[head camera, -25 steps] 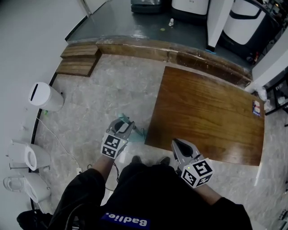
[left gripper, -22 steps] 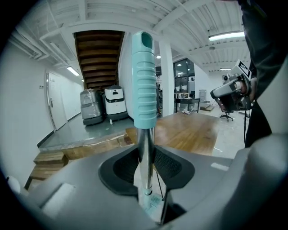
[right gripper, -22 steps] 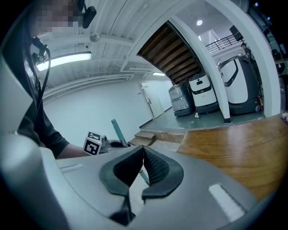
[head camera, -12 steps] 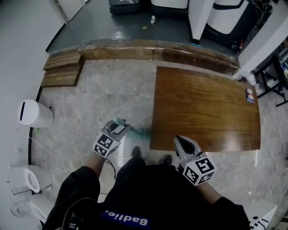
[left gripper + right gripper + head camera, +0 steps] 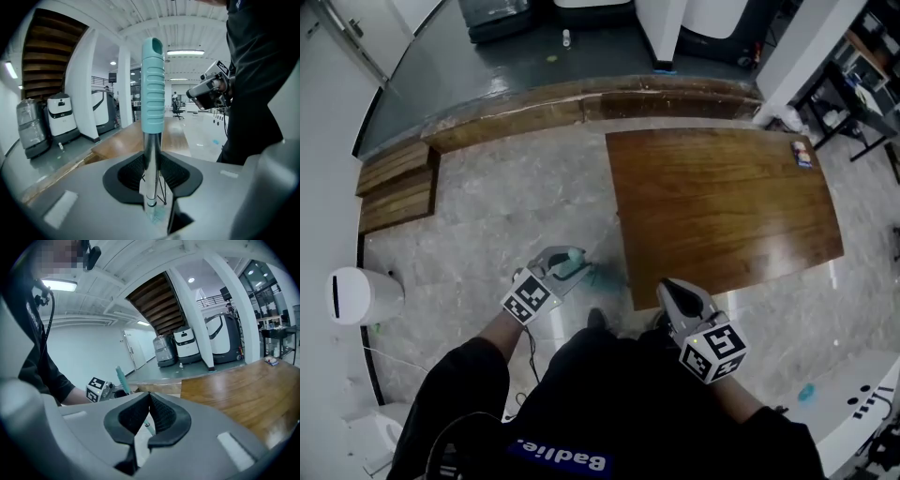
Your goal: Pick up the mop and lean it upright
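Note:
The mop has a ribbed teal grip (image 5: 153,84) on a metal shaft (image 5: 150,164). That shaft runs up between the pads of my left gripper (image 5: 152,161), which is shut on it just below the grip. In the head view the left gripper (image 5: 555,272) is low and left of centre with the teal grip (image 5: 572,262) at its tip, and a teal part of the mop (image 5: 602,277) shows on the floor beside it. My right gripper (image 5: 673,292) hovers at the wooden table's near edge. Its pad tips meet (image 5: 150,399) with nothing between them. The mop grip (image 5: 120,378) is to its left.
A large brown wooden table (image 5: 722,206) fills the right half. A white bin (image 5: 361,295) stands at the left, with wooden steps (image 5: 394,183) beyond it. White machines (image 5: 187,348) stand on a dark raised floor at the back. The person's shoes (image 5: 596,320) are close below the mop.
The left gripper has turned with the mop handle in it, so the teal grip now shows at its tip. The right gripper has shifted sideways. The head view has swung, and the table sits further right.

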The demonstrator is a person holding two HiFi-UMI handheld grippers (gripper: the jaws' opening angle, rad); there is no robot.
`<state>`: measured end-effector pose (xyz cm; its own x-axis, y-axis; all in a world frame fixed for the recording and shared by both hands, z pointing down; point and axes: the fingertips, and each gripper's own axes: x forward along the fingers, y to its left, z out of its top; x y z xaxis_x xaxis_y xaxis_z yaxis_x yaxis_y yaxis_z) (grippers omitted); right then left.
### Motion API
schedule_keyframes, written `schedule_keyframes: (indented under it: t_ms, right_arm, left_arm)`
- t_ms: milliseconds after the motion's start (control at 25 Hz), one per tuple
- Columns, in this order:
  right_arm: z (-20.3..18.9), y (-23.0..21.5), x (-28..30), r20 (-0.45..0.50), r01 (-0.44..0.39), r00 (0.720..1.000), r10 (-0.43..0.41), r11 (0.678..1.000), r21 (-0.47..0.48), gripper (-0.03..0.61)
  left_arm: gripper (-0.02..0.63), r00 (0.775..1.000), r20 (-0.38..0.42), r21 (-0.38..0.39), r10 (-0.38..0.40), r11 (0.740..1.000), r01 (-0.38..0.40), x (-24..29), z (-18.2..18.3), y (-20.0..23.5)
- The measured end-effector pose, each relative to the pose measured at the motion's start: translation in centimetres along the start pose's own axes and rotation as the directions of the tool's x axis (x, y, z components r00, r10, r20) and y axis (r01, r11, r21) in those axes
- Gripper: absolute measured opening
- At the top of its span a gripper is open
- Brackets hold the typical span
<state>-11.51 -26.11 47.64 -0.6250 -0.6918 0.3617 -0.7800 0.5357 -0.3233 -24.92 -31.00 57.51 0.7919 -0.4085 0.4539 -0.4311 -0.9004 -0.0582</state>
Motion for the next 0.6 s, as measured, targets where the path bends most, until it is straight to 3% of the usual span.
schedule_keyframes:
  t_ms: [120,240,400,600]
  right_arm:
    - [-0.3,0.1,-0.2,0.007,0.051,0.999,-0.051,0.999,0.016,0.006]
    - [-0.4,-0.6,-1.1,0.016,0.107,0.994,-0.107,0.994,0.035,0.006]
    - [-0.3,-1.6,-2.5,0.029,0.174,0.984,-0.176,0.983,0.051,0.006]
    - [-0.5,-2.5,-4.4,0.049,0.250,0.966,-0.254,0.965,0.078,0.006]
  left_arm:
    - [0.121,0.994,0.002,0.051,-0.113,0.992,0.113,0.7,0.2,-0.5]
    - [0.121,0.973,-0.016,0.098,-0.231,0.968,0.232,1.1,0.1,-1.3]
    - [0.121,0.923,-0.088,0.159,-0.375,0.909,0.385,1.8,-0.3,-2.2]
    - [0.121,0.852,-0.151,0.191,-0.502,0.830,0.523,2.7,-0.5,-3.3]
